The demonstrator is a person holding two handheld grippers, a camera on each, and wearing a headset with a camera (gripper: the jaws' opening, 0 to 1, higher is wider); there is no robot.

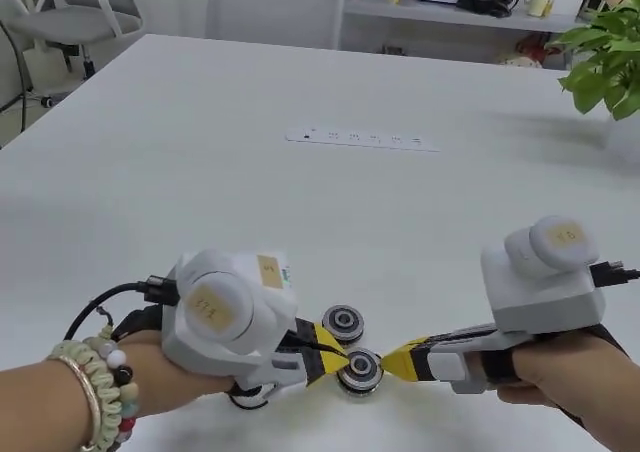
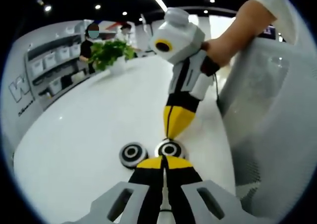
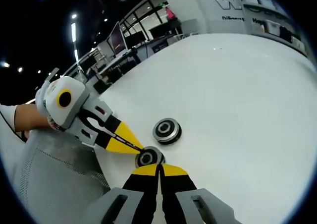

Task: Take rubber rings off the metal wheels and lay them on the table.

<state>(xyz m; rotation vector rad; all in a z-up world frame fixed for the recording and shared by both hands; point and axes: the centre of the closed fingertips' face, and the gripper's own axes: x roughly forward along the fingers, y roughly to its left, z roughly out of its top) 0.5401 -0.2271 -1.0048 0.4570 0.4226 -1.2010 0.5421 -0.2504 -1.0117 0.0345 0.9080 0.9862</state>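
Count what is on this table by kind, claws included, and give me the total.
2 metal wheels: near wheel, far wheel
2 claws: left claw, right claw
1 power strip
1 plant
Total: 6

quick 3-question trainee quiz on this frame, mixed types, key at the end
1. How many metal wheels lie on the table?
2. True or false: the left gripper and the right gripper have their tips at different wheels.
3. What lies flat mid-table, beyond the wheels? A) a power strip B) a screwdriver C) a roll of tape
Key: 1) two; 2) false, both tips meet at the nearer wheel; 3) A.
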